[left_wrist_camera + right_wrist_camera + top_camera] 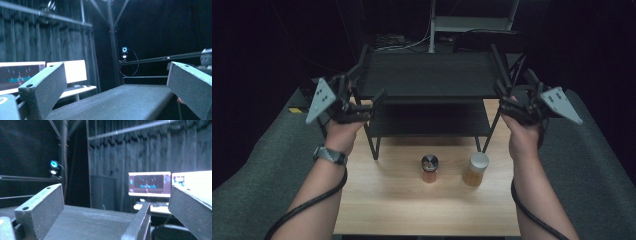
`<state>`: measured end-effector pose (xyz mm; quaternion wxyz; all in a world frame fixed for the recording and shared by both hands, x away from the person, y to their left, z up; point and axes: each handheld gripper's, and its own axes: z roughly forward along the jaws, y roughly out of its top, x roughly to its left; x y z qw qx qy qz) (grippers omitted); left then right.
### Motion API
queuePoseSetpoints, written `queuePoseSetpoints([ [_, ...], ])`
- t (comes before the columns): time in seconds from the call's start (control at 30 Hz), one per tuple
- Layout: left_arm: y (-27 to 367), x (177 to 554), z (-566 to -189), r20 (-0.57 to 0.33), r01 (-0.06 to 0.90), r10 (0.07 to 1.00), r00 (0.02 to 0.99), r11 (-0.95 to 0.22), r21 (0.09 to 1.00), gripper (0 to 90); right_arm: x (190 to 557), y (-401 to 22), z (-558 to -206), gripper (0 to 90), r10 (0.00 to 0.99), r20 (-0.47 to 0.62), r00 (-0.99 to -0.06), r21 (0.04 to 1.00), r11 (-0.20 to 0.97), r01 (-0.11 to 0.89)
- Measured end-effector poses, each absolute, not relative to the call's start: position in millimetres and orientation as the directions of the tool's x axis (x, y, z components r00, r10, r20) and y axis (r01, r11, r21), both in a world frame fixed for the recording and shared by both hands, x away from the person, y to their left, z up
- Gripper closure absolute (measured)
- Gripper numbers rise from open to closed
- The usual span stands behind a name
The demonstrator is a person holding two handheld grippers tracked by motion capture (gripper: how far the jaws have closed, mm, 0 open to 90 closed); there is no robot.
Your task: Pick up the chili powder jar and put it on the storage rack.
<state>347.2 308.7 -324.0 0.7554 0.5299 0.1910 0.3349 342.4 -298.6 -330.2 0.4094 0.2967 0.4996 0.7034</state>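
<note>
From my seat at the far end of the link, the nearest things on the high view were the two forearms coming up from the bottom edge, a watch point(330, 155) on the left wrist and a black cable trailing from each tool. Beyond them lay the light wooden table point(387, 200), with grey padded surfaces on either side of it. Two small jars stood upright near the table's middle, close together but apart: a jar with a dark metallic lid point(429, 168) on the left, holding something amber, and a jar with a white lid point(476, 169) just to its right, also amber inside.

Farther on, both hands were raised to the two ends of a black two-tier shelf rack point(427, 75) that stood on the far part of the table. I saw the left gripper point(362, 102) at the rack's left end and the right gripper point(507, 97) at its right end, each level with the top tier. In the left gripper view, the jaws stood wide apart with the top shelf surface running between them; the right gripper view showed the same, jaws spread wide with nothing between the pads. Whether either tool touched the rack's frame, I could not tell.

Past the rack the room was dark, with black curtains, lit monitors point(149, 183) on a desk, and a small glowing camera light point(124, 49) on a pole.
</note>
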Motion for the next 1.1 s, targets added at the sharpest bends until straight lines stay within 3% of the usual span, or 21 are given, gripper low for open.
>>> queuePoseSetpoints([
  [0.1, 303.1, 350.2, -318.0, 0.082, -0.286, 0.709, 0.7, 0.173, 0.942, 3.4, 356.6, -293.0, -330.8, 0.0, 0.856, 0.037, -0.515, 0.956, -0.18, -0.231],
  [0.3, 291.8, 352.9, -315.3, 0.118, -0.289, 0.7, 0.704, 0.131, 0.948, 4.4, 354.0, -293.2, -333.2, 0.0, 0.862, -0.062, -0.504, 0.941, -0.117, -0.316],
  [0.47, 276.1, 357.0, -316.3, 0.118, -0.29, 0.673, 0.73, 0.148, 0.946, 4.3, 349.0, -309.5, -326.0, 0.0, 0.882, -0.093, -0.462, 0.947, -0.065, -0.315],
  [0.87, 253.0, 362.6, -314.5, 0.136, -0.285, 0.654, 0.744, 0.126, 0.95, 4.4, 343.7, -335.4, -326.4, 0.0, 0.899, -0.076, -0.431, 0.957, -0.055, -0.284],
  [0.97, 253.3, 352.1, -316.1, 0.119, -0.285, 0.676, 0.727, 0.14, 0.948, 3.7, 335.8, -330.5, -319.1, 0.0, 0.911, -0.128, -0.393, 0.964, 0.02, -0.267],
  [1.1, 269.6, 307.3, -342.5, 0.195, -0.359, 0.694, 0.693, 0.097, 0.928, 3.8, 296.9, -320.5, -320.7, 0.0, 0.92, -0.222, -0.322, 0.953, 0.135, -0.27],
])
